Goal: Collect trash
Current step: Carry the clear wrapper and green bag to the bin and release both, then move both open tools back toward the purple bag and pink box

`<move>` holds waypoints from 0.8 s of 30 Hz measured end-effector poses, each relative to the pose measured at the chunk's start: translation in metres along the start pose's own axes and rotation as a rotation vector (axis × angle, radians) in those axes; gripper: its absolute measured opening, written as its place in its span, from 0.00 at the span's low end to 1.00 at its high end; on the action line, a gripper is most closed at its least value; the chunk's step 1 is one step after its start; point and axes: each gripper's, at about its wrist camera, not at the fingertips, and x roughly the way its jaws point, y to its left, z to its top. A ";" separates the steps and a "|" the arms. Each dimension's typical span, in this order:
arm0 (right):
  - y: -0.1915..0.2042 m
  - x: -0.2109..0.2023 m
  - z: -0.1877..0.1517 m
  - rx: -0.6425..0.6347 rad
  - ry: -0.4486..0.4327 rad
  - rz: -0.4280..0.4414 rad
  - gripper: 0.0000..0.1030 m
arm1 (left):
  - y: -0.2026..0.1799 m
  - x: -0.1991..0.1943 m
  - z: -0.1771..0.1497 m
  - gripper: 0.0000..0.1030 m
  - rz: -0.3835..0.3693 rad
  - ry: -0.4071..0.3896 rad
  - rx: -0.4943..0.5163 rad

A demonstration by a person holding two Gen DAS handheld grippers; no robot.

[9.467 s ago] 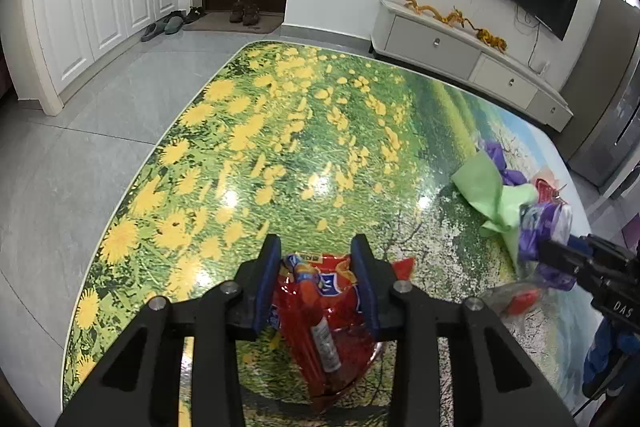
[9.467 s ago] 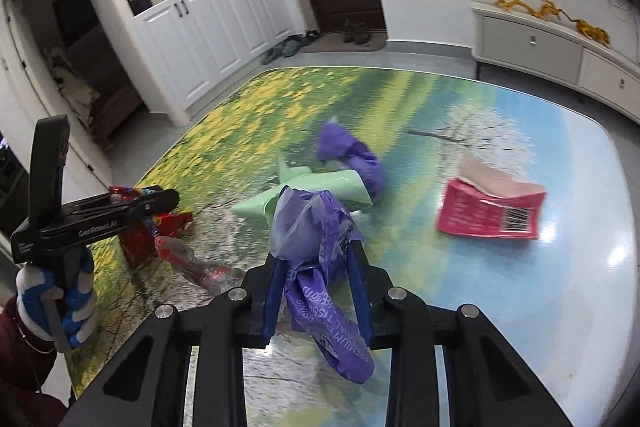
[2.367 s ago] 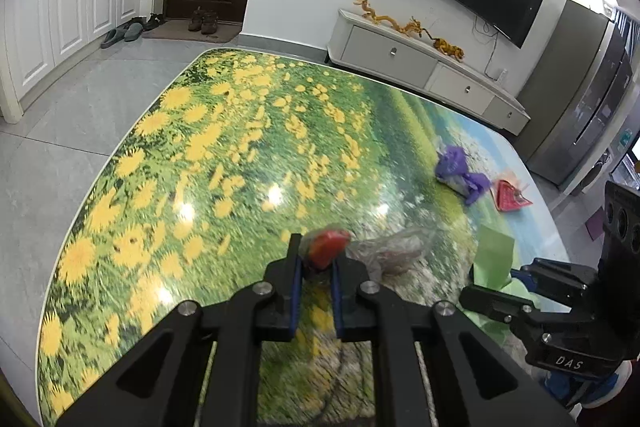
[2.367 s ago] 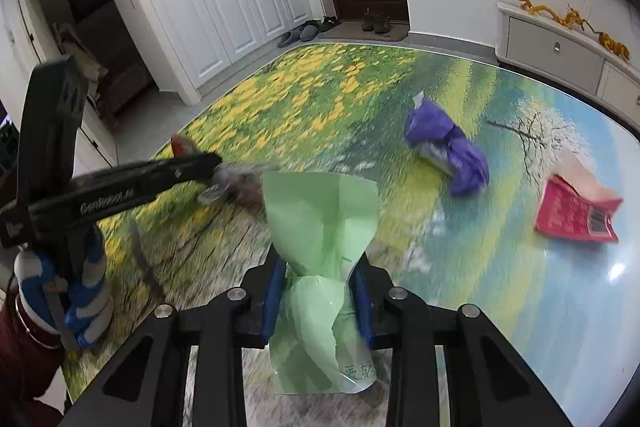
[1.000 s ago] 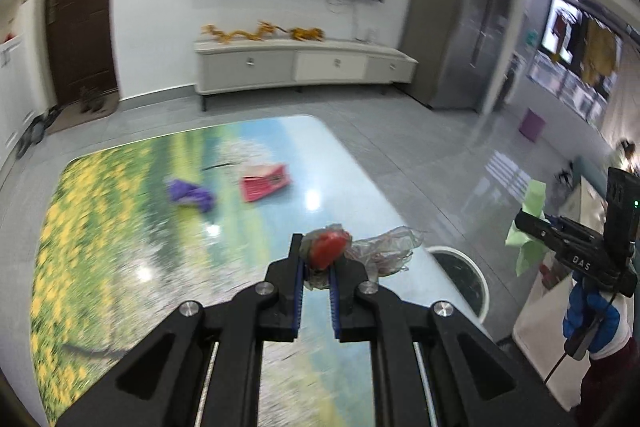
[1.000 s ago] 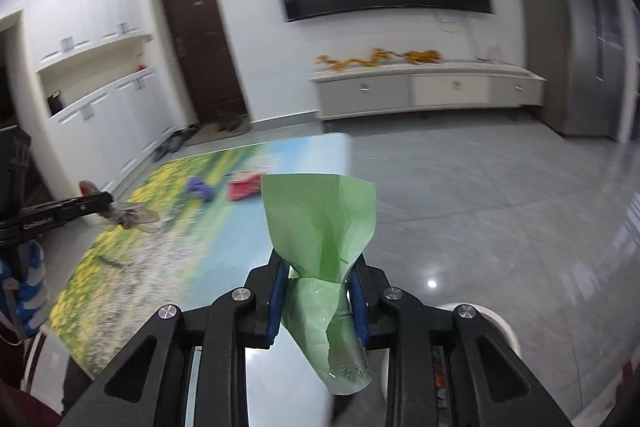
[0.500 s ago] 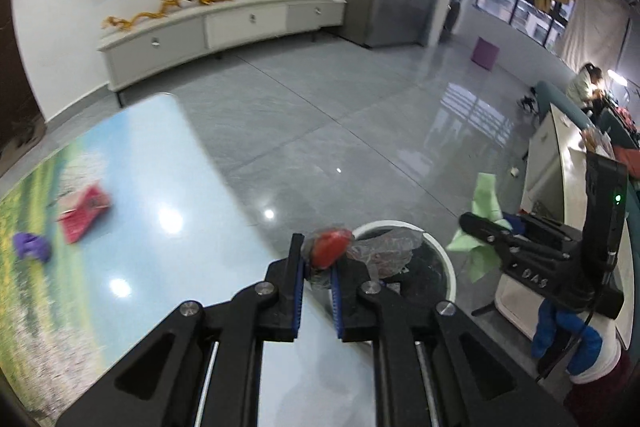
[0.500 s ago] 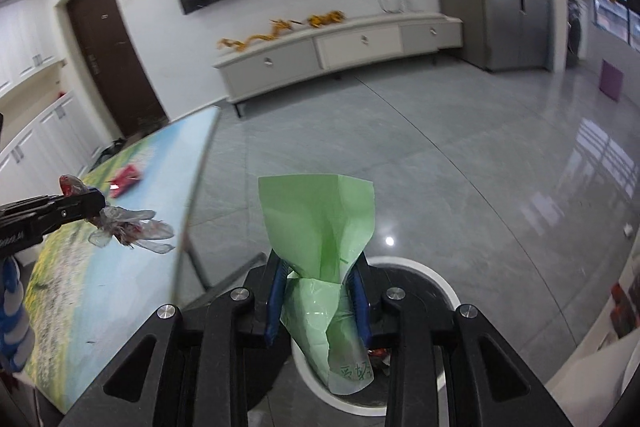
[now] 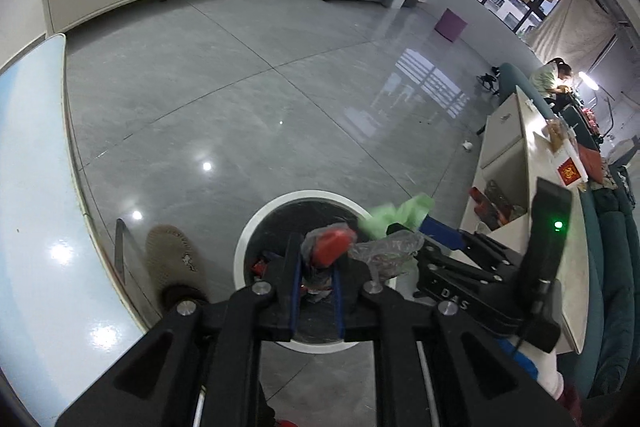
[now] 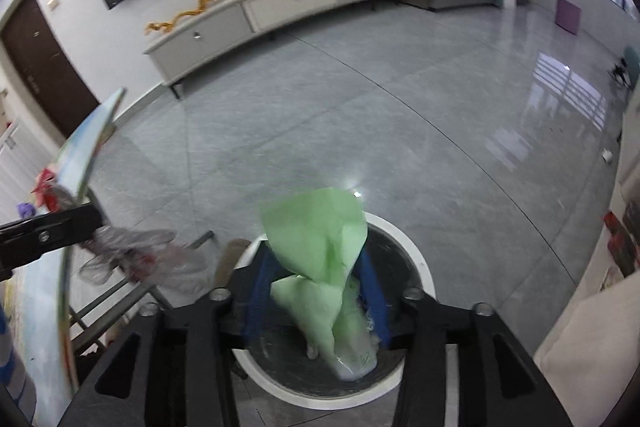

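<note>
Directly over a round white-rimmed bin [image 9: 245, 247] on the grey tiled floor [image 9: 240, 87], with both tools held side by side. With the left gripper [image 9: 317, 259], pinching a crumpled clear wrapper [image 9: 380, 247] that has a red part at its end; blue pads pressed close on the wad, red end sticking up past the fingertips, clear tail trailing off to the right, above the bin's dark inside. Seen from the right wrist, same wrapper [image 10: 132, 253] hanging from the black left finger at the frame's left edge, beside the bin rather than squarely above it.

With the right gripper [image 10: 316, 267], jaws spread wide, blue pads standing off to either side of a light green bag [image 10: 316, 227]. Cannot tell whether the pads touch it. Upper part fanned out above the fingertips, lower end blurred and reaching down into the bin's [image 10: 422, 267] black-lined mouth. From the left wrist, green bag [image 9: 400, 211] showing at the bin's right rim.

Inside the bin, some red trash [image 9: 260, 267] near the left wall. Just left of the bin, a tan slipper [image 9: 172, 259] under the edge of the glossy printed table [image 9: 32, 187].
</note>
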 end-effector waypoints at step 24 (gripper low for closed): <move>0.013 -0.043 0.002 -0.002 -0.064 -0.007 0.53 | -0.005 -0.102 -0.021 0.57 0.019 -0.234 0.062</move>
